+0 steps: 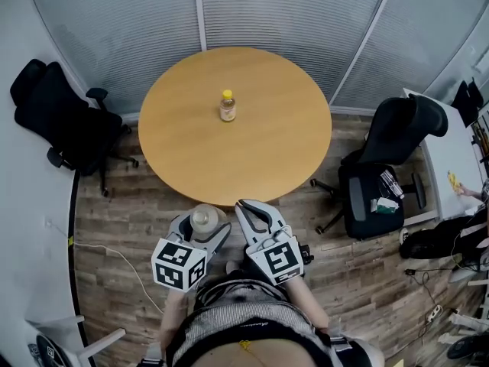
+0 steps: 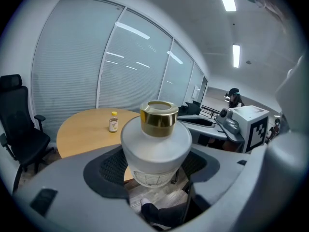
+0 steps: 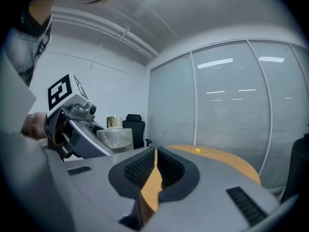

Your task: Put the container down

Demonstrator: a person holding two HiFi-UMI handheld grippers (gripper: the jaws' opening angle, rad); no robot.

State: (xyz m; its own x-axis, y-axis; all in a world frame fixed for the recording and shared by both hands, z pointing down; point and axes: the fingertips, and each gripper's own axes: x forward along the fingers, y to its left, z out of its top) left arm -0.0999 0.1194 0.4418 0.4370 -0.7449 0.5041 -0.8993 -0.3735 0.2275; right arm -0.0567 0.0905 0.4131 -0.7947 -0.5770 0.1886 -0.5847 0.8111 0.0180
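In the left gripper, a container.

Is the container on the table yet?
No, the left gripper holds the container in the air, short of the table edge.

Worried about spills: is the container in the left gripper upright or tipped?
Upright. The container sits clamped in the left gripper with its gold cap pointing up.

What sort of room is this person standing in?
Most likely an office meeting room: a round wooden table, black swivel chairs beside it, and glass partition walls with blinds behind.
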